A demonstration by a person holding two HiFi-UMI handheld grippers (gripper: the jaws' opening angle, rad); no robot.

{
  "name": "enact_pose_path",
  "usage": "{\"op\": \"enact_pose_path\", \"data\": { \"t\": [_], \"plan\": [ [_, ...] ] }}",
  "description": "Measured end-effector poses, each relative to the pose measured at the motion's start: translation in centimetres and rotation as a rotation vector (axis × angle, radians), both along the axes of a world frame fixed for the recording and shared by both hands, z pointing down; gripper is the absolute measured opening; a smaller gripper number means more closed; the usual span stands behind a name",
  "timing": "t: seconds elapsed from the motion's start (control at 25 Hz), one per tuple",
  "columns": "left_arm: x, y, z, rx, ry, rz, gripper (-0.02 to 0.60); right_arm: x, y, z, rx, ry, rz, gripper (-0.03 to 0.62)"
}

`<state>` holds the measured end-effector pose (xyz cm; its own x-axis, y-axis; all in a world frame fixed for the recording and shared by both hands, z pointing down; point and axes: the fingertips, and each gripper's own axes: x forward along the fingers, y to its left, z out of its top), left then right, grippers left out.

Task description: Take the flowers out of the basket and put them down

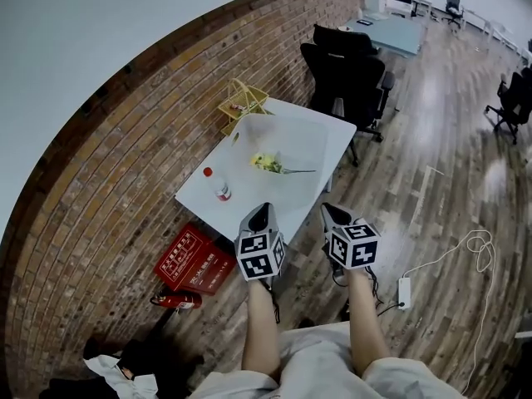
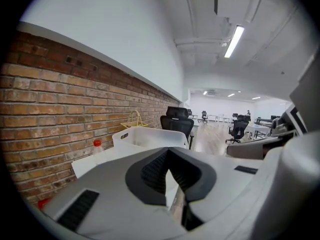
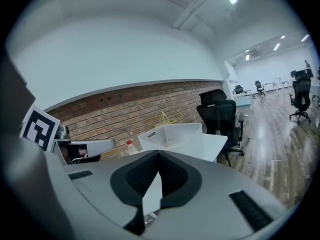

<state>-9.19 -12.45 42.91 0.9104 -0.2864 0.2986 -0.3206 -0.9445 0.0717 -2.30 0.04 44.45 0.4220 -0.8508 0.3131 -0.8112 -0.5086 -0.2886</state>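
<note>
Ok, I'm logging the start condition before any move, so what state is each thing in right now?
left gripper: shut, empty, short of the table.
right gripper: shut, empty, also short of the table.
flower: lying flat, seemingly inside the white basket.
white basket: upright on the table, open-topped.
bottle: upright, red cap on.
yellow wire basket: upright at the table's far corner.

Bright, even light from long white ceiling strip lamps (image 2: 234, 41); glare patches on the glossy brown plank floor (image 1: 432, 98), upper right. Fisheye bending, black vignetted corners.
</note>
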Motion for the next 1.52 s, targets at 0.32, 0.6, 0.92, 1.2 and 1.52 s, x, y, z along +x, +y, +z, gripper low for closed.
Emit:
{"op": "enact_pose_path", "data": {
  "t": [0.32, 0.6, 0.92, 1.2, 1.52],
  "plan": [
    [3.9, 1.0, -0.7, 0.015, -0.010, -0.008, 0.024, 2.8, -0.8, -0.9, 0.034, 0.009, -0.076, 0.011],
    [6.8, 1.8, -1.3, 0.031, -0.020, -0.038, 0.023, 5.5, -0.2, -1.7, 0.068, 0.008, -0.107, 0.011],
    [9.8, 2.3, -3.8, 0.031, 0.072, -0.105, 0.023, 8.5, 0.8, -3.4, 0.130, 0.006, -0.128, 0.010],
    [12.5, 3.1, -4.0, 0.013, 0.078, -0.157, 0.023, 11.4, 2.6, -2.9, 0.101, 0.015, -0.155, 0.011],
    [14.3, 6.1, -3.0, 0.001, 0.108, -0.175, 0.024, 13.9, 5.9, -1.8, 0.123, -0.010, -0.147, 0.009]
  ]
}}
